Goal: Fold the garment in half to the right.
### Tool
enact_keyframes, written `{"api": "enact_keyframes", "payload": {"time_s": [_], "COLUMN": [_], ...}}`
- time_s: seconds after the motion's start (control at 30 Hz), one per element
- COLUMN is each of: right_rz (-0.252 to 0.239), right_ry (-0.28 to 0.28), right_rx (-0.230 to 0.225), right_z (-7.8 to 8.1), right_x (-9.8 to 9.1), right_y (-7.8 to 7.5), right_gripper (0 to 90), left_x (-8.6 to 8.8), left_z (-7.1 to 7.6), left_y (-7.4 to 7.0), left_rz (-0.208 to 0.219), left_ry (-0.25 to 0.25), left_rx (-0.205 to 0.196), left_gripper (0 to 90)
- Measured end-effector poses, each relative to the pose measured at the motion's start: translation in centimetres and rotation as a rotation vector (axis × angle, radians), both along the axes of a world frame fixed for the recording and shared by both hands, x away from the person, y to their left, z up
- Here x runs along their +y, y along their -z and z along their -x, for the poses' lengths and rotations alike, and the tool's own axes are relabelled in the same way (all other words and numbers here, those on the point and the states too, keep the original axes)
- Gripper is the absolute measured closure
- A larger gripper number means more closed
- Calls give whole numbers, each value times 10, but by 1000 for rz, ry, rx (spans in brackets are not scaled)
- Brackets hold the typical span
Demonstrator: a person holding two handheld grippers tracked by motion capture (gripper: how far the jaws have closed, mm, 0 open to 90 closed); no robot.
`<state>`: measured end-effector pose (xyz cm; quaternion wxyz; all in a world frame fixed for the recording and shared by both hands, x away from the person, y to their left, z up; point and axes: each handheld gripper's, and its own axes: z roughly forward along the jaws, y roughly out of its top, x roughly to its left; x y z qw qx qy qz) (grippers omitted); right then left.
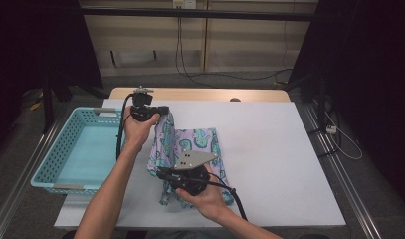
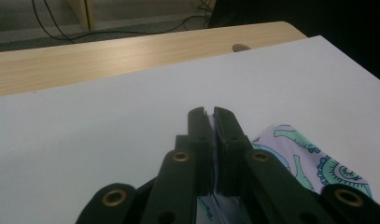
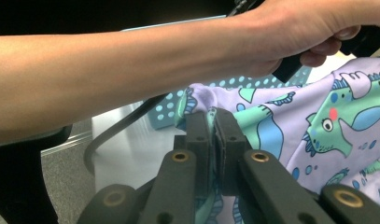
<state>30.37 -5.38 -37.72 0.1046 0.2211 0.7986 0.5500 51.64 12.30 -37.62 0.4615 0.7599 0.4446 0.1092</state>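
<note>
Folding in progress: the left gripper [image 1: 162,110] and right gripper [image 1: 160,174], each with jaws pinched tight on an edge of the dinosaur-print cloth [image 1: 197,142], hold its left side raised above the white table [image 1: 274,149]; by appearance, the fold is begun but not laid flat. Count: one cloth, two grippers, one blue basket [image 1: 78,149] at far left, apparently unfilled.

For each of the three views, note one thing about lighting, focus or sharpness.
High view: the white table is evenly lit while the room's sides fall into darkness. Left gripper view: the black jaws are dim, the patterned cloth beside them slightly soft, the far corner black. Right gripper view: the forearm close to the lens is bright and soft; the cloth's dinosaur print is clear.
</note>
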Motion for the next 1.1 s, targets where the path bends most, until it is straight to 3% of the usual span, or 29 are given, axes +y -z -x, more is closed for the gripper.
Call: {"api": "enact_keyframes", "payload": {"time_s": [0.3,0.63,1.1], "right_rz": [5,10,26], "right_ry": [36,66,113], "right_rx": [17,28,58], "right_z": [6,11,13], "right_x": [-22,-45,-71], "right_y": [7,12,26], "right_gripper": [868,868,867], "left_x": [-18,-38,-62], "left_z": [-1,-2,-7], "left_y": [6,9,22], "left_rz": [34,43,17], "left_ry": [22,44,76], "left_rx": [14,13,38], "left_gripper": [868,867,867]}}
